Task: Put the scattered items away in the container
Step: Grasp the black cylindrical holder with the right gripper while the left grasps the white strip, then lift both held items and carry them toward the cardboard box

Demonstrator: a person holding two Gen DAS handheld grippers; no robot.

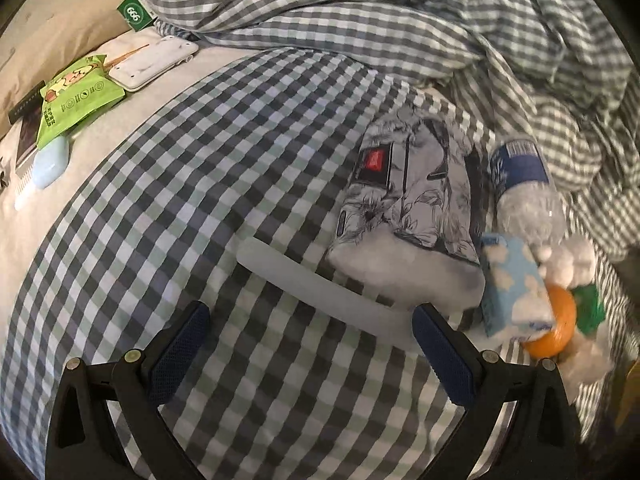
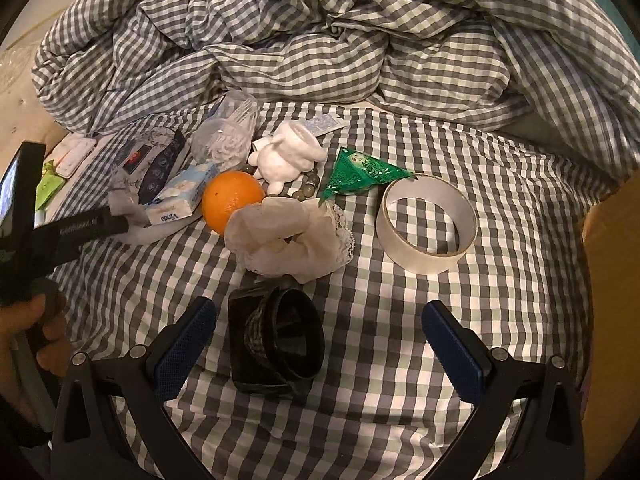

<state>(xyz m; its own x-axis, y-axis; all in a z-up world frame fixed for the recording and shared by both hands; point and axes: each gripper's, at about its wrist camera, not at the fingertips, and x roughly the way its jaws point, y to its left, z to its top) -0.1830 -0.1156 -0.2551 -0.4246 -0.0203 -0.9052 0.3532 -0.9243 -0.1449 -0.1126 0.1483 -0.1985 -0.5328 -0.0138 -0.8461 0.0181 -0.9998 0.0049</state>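
Checked bedding bears scattered items; both the left gripper (image 1: 310, 334) and right gripper (image 2: 320, 334) are spread wide, empty; black strainer (image 2: 276, 346) judged light, rigid; best gripped across its rim.

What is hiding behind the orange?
Behind the orange stands a white figurine with small dark beads near its feet, and a clear plastic bottle farther back. Whatever lies directly behind or under the orange is covered.
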